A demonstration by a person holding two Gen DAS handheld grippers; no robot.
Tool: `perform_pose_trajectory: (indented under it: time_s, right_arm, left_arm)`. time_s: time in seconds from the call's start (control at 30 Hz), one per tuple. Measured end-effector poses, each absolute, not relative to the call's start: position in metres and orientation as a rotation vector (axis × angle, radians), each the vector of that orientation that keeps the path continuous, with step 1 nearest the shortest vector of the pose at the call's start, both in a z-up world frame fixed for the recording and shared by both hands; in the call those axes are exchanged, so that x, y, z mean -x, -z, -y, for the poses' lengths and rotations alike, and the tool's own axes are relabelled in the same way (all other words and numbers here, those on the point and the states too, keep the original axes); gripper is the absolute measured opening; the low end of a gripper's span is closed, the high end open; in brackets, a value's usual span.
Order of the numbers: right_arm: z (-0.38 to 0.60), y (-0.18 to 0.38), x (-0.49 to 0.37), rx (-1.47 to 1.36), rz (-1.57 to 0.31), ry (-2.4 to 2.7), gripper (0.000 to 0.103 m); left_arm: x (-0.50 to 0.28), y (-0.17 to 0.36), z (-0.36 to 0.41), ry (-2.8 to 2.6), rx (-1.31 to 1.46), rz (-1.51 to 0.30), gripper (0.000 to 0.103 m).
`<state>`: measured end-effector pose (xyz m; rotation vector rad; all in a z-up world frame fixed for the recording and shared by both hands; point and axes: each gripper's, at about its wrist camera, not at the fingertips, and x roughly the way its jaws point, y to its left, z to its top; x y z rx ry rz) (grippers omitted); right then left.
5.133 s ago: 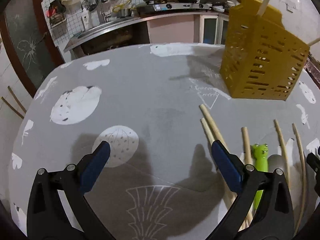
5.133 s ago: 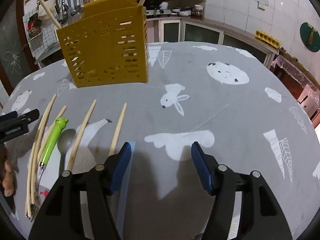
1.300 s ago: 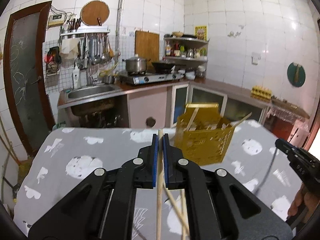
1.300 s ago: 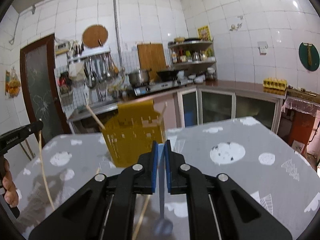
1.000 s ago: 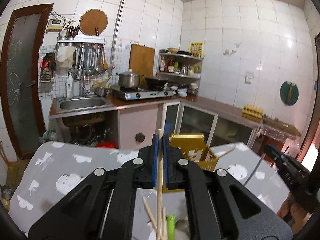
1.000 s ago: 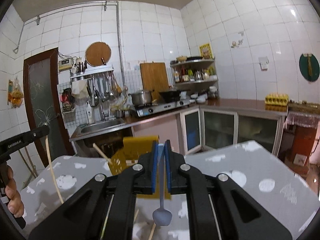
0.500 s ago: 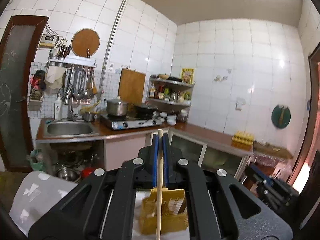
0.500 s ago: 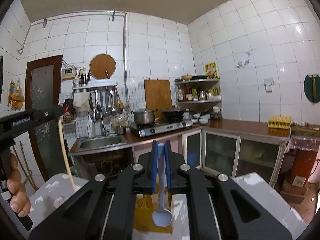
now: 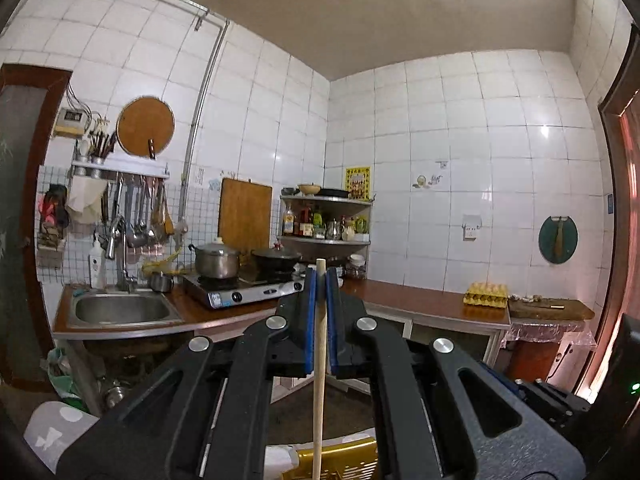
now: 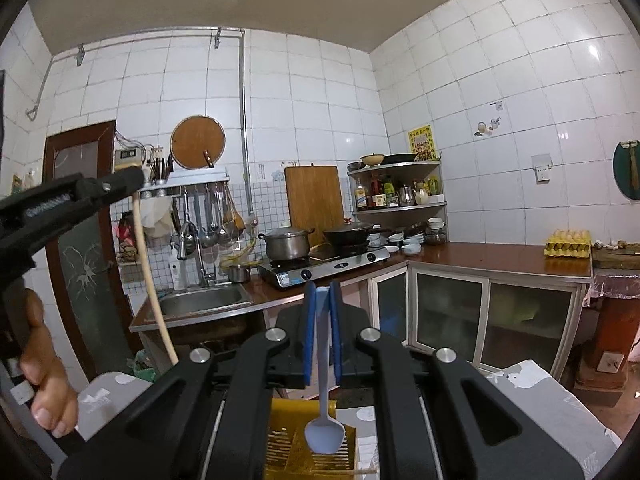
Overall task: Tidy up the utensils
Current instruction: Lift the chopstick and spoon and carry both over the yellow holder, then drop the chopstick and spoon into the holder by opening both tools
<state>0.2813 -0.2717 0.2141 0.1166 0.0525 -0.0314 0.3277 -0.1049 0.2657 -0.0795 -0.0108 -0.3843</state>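
Left wrist view showed the left gripper (image 9: 320,280) raised high over the table, its blue pads (image 9: 310,320) pressed tight on a wooden chopstick (image 9: 319,380) that hung straight down toward the yellow basket (image 9: 340,462), whose rim lay low in the frame. On the right wrist view, the right gripper (image 10: 322,296) was likewise clamped, its fingers narrowed onto the handle of a pale blue spoon (image 10: 324,434), the bowl dangling just above the basket's slotted wall. To the left in that view, the other gripper reached in from the near side with the chopstick drooping from its tip, a bare hand (image 10: 44,368) gripping its handle.

Judging by the two utensils held aloft over the basket, the job appeared to be mid-way: both pieces were lifted and lined up, but neither had yet been dropped in. A thin stick lay at the basket's lower edge, possibly already stowed. How many utensils remained on the grey patterned tablecloth (image 10: 560,408) could not be told, since the table surface was mostly hidden behind the grippers. Beyond stood the sink (image 9: 120,308) and stove (image 10: 324,264).
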Motion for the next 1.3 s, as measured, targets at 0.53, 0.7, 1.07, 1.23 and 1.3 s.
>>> perform_pose_trajectory:
  time_s: [0.53,0.7,1.07,1.23,1.3]
  right_arm:
    - [0.267,-0.168,-0.329,-0.090,-0.146,0.046,0.007]
    - [0.270,-0.153,-0.343,-0.084,-0.201,0.054,0.007]
    - [0.290,-0.120,-0.361,-0.076,-0.381,0.074,0.030]
    - [0.307,-0.135,-0.330,-0.125,-0.354,0.129,0.065]
    - [0.310,-0.141,-0.316,-0.120,-0.351,0.144,0.065]
  left_arm:
    - [-0.415,-0.184,0.097,0.413,0.134,-0.139,0.004]
    - [-0.421,-0.162,0.104,0.392,0.065,-0.158,0.004]
    - [-0.413,-0.133,0.107,0.340,-0.051,-0.272,0.006]
    - [-0.381,-0.159,0.091,0.291,-0.047,-0.233,0.050]
    - [-0.360,-0.173,0.081,0.274,-0.048,-0.212,0.064]
